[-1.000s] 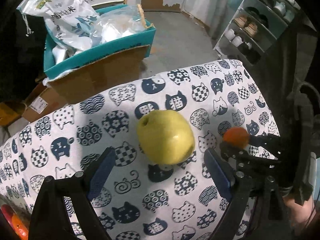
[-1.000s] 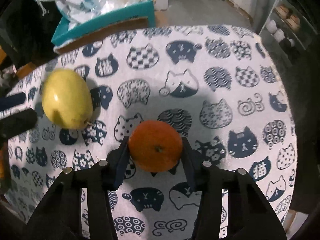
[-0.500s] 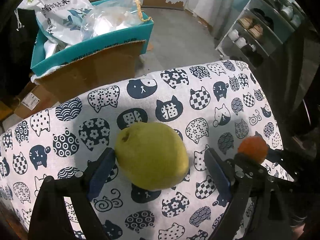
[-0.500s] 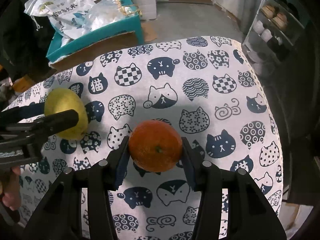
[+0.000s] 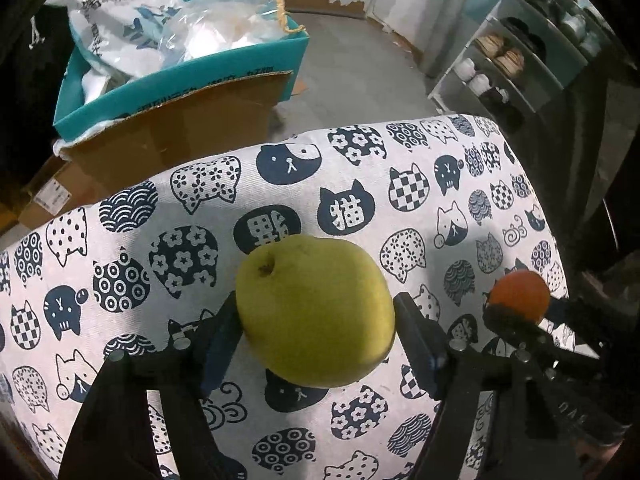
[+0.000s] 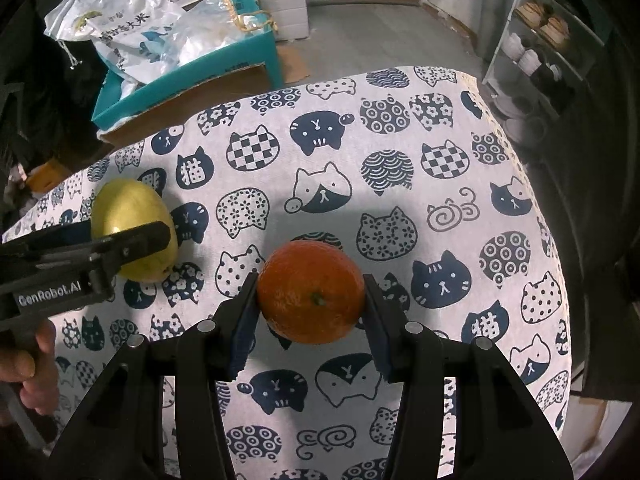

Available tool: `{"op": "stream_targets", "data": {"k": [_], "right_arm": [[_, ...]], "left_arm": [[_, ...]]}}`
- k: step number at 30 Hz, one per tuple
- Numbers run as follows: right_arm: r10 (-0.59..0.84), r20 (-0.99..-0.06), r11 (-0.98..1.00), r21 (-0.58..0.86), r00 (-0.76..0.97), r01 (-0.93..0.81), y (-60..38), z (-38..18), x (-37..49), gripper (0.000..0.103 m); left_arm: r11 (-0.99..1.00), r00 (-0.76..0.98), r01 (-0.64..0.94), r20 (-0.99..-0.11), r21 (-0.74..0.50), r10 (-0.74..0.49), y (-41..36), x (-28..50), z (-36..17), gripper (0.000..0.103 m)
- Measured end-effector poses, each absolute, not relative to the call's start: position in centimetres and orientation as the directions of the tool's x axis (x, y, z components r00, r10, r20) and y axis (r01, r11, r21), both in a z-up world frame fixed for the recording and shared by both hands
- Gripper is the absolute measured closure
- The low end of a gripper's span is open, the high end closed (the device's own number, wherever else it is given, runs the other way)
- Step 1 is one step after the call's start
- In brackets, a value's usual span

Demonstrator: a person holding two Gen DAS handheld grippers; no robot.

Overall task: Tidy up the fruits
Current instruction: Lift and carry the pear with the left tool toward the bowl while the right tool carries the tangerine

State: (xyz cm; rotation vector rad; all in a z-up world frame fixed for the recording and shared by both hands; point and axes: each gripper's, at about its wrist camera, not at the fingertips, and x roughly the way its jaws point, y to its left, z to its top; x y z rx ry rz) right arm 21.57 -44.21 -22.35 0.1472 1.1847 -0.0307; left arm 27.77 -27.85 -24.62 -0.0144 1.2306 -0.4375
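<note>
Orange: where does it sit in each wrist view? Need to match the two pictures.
Left wrist view: orange at the right edge, low, small, partly hidden by the right tool that holds it.
Right wrist view: orange at centre, large, clamped between the right tool's pads.
Shared landmark: the yellow-green pear on the cat-print cloth, with the orange to its right.
</note>
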Motion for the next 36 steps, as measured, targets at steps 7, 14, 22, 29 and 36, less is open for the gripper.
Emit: {"op": "stream_targets", "data": {"k": [7, 14, 22, 29, 36], "right_arm": [[0.057, -0.910, 0.990, 0.106, 0.410, 0.098, -43.9, -21.2, 21.4, 0.055], [0.063, -0.890, 0.990, 0.113, 0.453, 0.084, -43.2, -19.4, 20.7, 0.055], [0.073, -0.844, 0.992, 0.118, 0.532, 0.052, -42.0, -15.7, 19.3, 0.055], [0.091, -0.799, 0.992, 0.126, 0.594, 0.017, -40.8, -12.0, 18.0, 0.055], [0.126, -0.753, 0.990, 0.139, 0.646, -0.031, -39.2, -8.5, 16.7, 0.055]], "left_arm": [[0.919, 0.294, 0.333, -0.903, -0.211, -0.313, -27.2, 26.7, -23.8, 0.028], [0.919, 0.369, 0.354, -0.878, -0.172, -0.306, -26.2, 25.2, -20.5, 0.028], [0.924, 0.462, 0.355, -0.833, -0.139, -0.303, -24.5, 23.0, -16.1, 0.028], [0.929, 0.509, 0.346, -0.804, -0.135, -0.306, -22.8, 20.8, -12.9, 0.028], [0.930, 0.571, 0.346, -0.758, -0.128, -0.317, -21.3, 18.2, -9.0, 0.028]]}}
